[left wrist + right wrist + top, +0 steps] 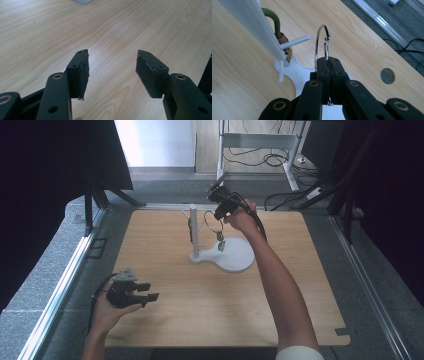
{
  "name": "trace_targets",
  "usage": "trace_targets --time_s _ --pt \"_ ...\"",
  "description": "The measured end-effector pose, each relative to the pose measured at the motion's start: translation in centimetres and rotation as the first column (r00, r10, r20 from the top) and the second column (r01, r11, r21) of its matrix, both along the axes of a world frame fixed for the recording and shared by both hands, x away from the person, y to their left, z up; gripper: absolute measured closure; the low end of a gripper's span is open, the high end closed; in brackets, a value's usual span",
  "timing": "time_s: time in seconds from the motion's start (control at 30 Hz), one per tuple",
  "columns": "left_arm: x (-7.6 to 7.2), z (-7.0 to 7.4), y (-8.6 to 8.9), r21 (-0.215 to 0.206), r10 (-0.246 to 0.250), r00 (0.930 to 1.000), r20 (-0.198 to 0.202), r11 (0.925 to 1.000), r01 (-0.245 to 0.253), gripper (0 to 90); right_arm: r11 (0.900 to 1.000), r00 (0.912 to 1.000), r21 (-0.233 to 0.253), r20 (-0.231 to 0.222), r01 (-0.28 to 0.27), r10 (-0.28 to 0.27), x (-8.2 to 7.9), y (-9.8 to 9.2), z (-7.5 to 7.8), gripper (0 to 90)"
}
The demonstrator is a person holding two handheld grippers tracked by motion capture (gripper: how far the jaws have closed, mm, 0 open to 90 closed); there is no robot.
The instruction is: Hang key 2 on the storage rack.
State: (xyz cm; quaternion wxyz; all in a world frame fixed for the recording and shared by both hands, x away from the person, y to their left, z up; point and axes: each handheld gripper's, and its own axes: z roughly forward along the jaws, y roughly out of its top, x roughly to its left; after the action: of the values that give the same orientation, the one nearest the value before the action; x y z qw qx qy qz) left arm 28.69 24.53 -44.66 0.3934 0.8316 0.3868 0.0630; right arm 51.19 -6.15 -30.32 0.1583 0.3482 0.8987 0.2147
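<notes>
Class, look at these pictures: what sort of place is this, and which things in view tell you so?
Probably a lab recording bay, not a home: a wooden table edged by aluminium framing, dark curtains on both sides, and loose cables on the carpet behind.

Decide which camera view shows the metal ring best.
The right gripper view: the metal ring rises large and sharp from the shut right hand-held gripper. The high view shows it small, far off. The left gripper view shows bare table.

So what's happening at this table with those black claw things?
A person holds a gripper in each hand. The right gripper is shut on a metal key ring, held up beside a white peg stand where another item with a green cord hangs. The left gripper is open over the wooden table, holding nothing.
</notes>
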Motion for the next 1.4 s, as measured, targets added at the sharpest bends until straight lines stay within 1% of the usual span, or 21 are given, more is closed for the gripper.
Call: trace_targets --time_s 0.23,0.33,0.47,0.63,0.87,0.97,1.03,1.27,1.4 --pt "0.0 0.0 -0.2 0.004 -0.004 1.0 -0.003 1.0 0.004 44.8 1.0 0.9999 -0.007 0.002 -0.015 0.015 -0.4 0.4 0.0 87.9" --pt "0.0 0.0 -0.3 0.007 -0.006 1.0 -0.002 1.0 0.006 44.8 1.0 0.9996 -0.005 0.008 -0.027 0.027 -0.7 0.6 0.0 87.9" --pt "-0.1 0.0 -0.4 0.003 -0.004 1.0 -0.003 1.0 0.004 44.8 0.999 0.9995 0.001 0.001 -0.032 0.032 -1.1 1.0 -0.2 87.9" --pt "0.0 0.0 -0.4 0.005 -0.003 1.0 -0.003 1.0 0.003 44.9 0.999 0.9987 0.019 -0.006 -0.051 0.051 -1.5 1.2 -1.1 87.9" --pt "0.0 0.0 -0.4 0.015 -0.006 1.0 -0.002 0.9999 0.006 44.9 0.997 0.9984 0.051 -0.008 -0.056 0.057 -2.1 1.3 -2.4 87.8" --pt "0.0 0.0 -0.5 0.015 -0.004 1.0 -0.003 0.9999 0.004 44.9 0.996 0.9983 0.072 -0.018 -0.055 0.056 -2.2 1.3 -3.2 87.8" --pt "0.0 -0.1 -0.5 0.014 -0.003 1.0 -0.005 0.9999 0.003 44.9 0.995 0.998 0.077 -0.025 -0.056 0.058 -2.2 1.3 -3.6 87.7" --pt "0.2 -0.1 -0.4 0.016 0.001 1.0 -0.009 0.9999 0.0 44.8 0.993 0.9964 0.102 -0.047 -0.066 0.071 -2.4 1.5 -4.8 87.6" --pt "0.2 -0.1 -0.3 0.015 0.003 1.0 -0.008 0.9999 -0.003 44.8 0.99 0.9958 0.122 -0.05 -0.07 0.076 -2.5 1.7 -5.4 87.2"
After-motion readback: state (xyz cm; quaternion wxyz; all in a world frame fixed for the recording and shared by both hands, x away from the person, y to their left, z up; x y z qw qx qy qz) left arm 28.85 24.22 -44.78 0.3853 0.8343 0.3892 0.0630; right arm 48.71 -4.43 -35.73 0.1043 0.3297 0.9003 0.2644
